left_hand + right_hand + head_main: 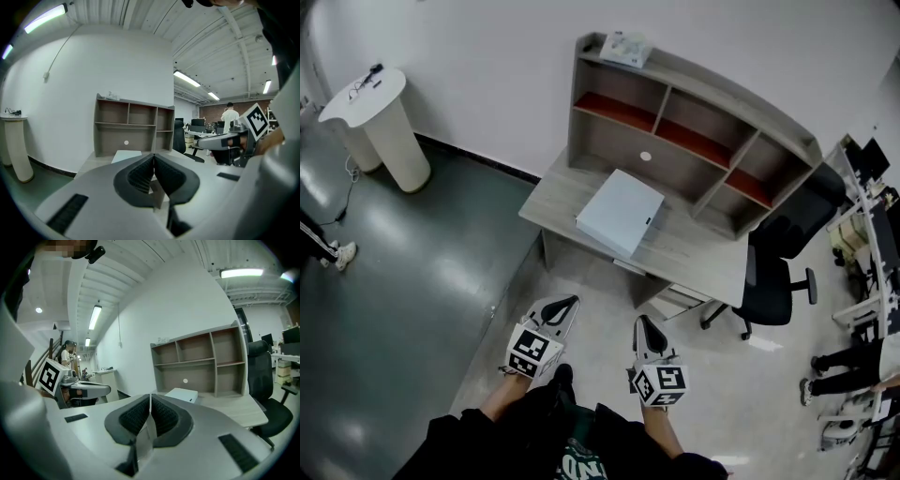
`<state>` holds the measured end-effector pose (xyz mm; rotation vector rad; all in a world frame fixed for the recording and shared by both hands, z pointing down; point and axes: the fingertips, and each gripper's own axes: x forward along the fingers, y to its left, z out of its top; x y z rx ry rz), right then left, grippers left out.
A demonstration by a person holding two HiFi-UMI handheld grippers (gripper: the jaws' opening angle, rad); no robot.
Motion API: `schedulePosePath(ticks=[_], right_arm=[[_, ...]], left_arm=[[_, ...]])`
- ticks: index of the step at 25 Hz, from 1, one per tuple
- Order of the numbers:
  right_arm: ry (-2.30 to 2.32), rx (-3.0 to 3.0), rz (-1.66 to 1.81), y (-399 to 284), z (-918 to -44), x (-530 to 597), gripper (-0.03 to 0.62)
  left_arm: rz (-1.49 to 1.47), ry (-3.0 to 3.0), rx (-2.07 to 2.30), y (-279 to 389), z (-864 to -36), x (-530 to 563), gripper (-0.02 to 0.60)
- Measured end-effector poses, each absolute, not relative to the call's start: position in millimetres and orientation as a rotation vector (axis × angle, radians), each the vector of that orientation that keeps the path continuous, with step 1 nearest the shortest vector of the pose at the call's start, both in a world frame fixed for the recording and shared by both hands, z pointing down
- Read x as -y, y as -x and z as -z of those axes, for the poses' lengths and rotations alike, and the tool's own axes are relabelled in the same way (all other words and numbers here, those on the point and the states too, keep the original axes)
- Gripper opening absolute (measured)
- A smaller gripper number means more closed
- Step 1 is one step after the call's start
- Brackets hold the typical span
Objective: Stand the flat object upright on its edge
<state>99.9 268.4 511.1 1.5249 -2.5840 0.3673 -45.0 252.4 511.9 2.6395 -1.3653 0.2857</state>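
Two pairs of fingers are clenched shut with nothing between them. In the left gripper view, the left gripper (153,158) shows its dark ribbed fingers (140,176) pressed together along one seam. The right gripper view shows the same of the right gripper (150,398), whose fingers (164,418) meet along their whole length. In the head view, both grippers are held side by side low in the frame. Each carries its marker cube, and each points forward toward the furniture ahead, over the pale floor (581,291).

The flat object (621,211), a white slab-like box, lies flat on its broad face on the wooden worktop (698,251). It sits toward the worktop's left half, with its near corner close to the front edge, and it is well apart from both grippers. Behind it, a shelf unit (694,112) with open compartments rises from the back of the worktop. A small pale item (625,47) rests on top of the shelf unit at the left end; it may be a packet, but it is too small to tell.

A black office chair (772,274) stands just beside the worktop's right end. A white rounded pedestal (382,127) stands against the wall, well to the left, on the darker green floor. In the left gripper view, a person in a white top (229,115) stands far off among other desks.
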Motion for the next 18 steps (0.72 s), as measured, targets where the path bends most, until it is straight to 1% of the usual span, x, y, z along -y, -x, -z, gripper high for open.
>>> schedulePosePath(ticks=[11,18], right_arm=[[-1.544,2.564,-0.358,-72.9,-514.8,-202.7,0.036],[-1.582,2.54,-0.378,-73.6,-517.7,-179.8,0.035]], left_arm=[[-0.283,-2.655,1.316,68.8,-518.5,-189.6,0.014],[-0.292,-2.666,1.266,70.3,-521.6,-160.9,0.014]])
